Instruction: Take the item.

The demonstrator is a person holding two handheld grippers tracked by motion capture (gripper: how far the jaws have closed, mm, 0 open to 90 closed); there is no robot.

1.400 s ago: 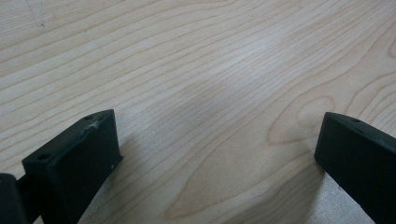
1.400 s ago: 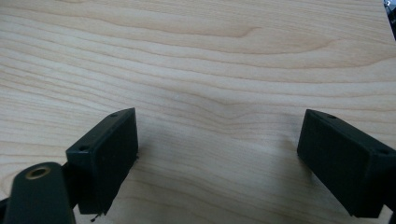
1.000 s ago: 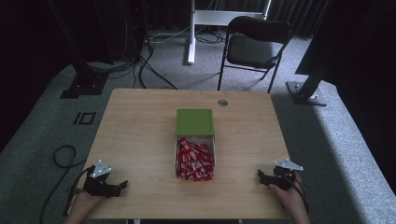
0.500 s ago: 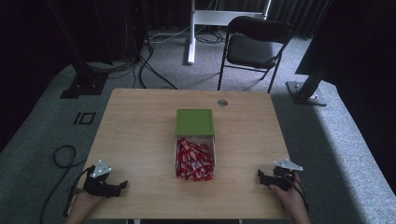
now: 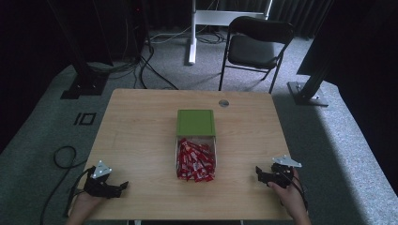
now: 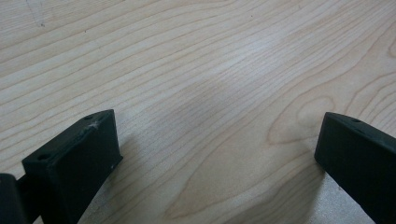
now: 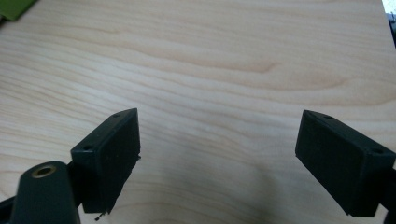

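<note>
The red packets (image 5: 195, 161) lie heaped in a clear tray (image 5: 178, 154) in the middle of the worktop (image 5: 141, 136), slightly nearer its front edge than its back, and a green lid (image 5: 196, 123) sits touching the tray's far end, covering the part toward the back edge. The packets are piled loosely and overlap one another, some spilling toward the tray's front rim, so the sensible first move is probably to go for one lying on top or at the near edge of the heap, where a single packet can be pinched without dragging its neighbours along. The left claw (image 5: 121, 186) rests on the wood near the front left corner, its jaws spread wide with only bare grain between them in the left gripper view; the right claw (image 5: 259, 173) rests near the front right corner, jaws equally wide apart and holding nothing. Both are well away from the tray, on opposite sides of it. Either could reach in; whichever goes should likely come in from its own side, low and angled down over the tray wall, narrowing the jaws to suit a thin wrapper and closing on its flat faces, since glossy wrappers may slip from a shallow pinch.
</note>
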